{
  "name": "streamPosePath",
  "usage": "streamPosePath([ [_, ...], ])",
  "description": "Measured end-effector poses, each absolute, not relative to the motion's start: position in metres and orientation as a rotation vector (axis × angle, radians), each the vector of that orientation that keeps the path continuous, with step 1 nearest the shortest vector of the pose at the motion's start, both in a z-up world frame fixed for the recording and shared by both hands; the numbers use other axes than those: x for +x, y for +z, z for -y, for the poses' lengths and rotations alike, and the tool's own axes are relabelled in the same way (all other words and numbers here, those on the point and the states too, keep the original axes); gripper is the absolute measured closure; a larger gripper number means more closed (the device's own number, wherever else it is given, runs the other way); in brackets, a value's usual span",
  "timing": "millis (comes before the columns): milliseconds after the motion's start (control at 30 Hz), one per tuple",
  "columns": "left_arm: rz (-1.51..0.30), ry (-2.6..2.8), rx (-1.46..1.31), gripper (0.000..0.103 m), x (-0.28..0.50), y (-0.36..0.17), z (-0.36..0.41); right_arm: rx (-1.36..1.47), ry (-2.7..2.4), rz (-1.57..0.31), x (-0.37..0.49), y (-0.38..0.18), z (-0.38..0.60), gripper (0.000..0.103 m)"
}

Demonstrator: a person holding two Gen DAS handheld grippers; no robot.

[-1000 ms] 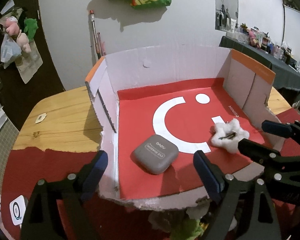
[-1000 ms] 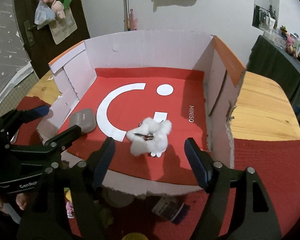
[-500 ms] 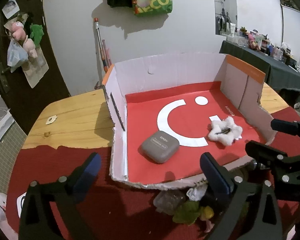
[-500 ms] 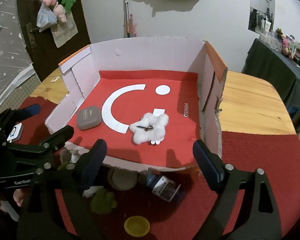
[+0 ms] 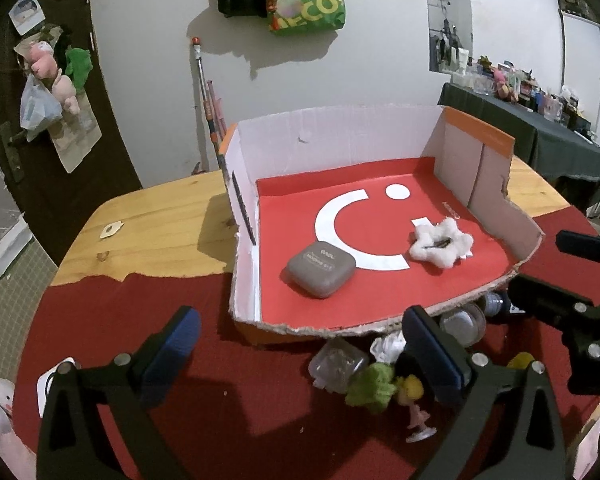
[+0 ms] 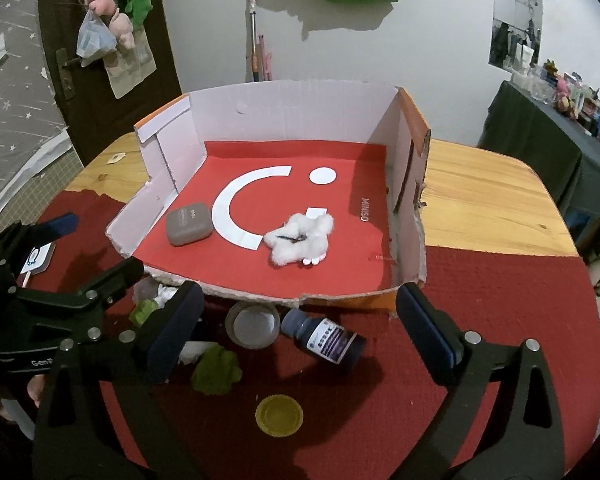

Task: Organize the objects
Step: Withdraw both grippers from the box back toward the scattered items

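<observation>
Both tongs, left (image 5: pixel 300 350) and right (image 6: pixel 300 328), just spread wide, nothing between them. Grey case (image 6: pixel 189 223) and white fluffy clip (image 6: pixel 300 238) sit in the box (image 6: pixel 284 100). Next up: dark bottle (image 6: pixel 323 338) at the near wall, grab it across the body, lift over the torn edge (image 6: pixel 256 298); right half of the box floor is free

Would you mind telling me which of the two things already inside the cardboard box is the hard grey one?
It is the grey case lying near the box's left wall; the white fluffy toy, further right, is soft.
</observation>
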State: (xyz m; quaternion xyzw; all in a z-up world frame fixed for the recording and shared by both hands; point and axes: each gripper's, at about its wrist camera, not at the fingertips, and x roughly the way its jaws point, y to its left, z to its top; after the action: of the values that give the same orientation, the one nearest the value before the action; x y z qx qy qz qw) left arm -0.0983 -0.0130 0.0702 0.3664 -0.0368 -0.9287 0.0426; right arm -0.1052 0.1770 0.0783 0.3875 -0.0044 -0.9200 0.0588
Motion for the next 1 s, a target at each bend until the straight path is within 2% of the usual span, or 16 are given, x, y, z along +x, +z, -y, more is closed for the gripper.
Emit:
streamPosePath([
  [100,0.092,-2.843,1.13,0.0,-0.094,0.069,0.015,1.167,-2.792,0.005,-0.1,0.079,-0.176,0.001],
  [767,0.032,-2.847,1.158,0.0,-0.066,0.058,0.018,1.158,-2.812,0.007,-0.069,0.076,-0.177,0.001],
  [867,0.01,-2.866,1.165,0.008,-0.061,0.056,0.017,1.158,-2.82,0.009,-0.062,0.074,-0.18,0.001],
  [1000,-0.017,-2.884,1.199,0.018,-0.055,0.05,0.014,1.174,-2.811,0.004,-0.053,0.068,-0.181,0.015],
])
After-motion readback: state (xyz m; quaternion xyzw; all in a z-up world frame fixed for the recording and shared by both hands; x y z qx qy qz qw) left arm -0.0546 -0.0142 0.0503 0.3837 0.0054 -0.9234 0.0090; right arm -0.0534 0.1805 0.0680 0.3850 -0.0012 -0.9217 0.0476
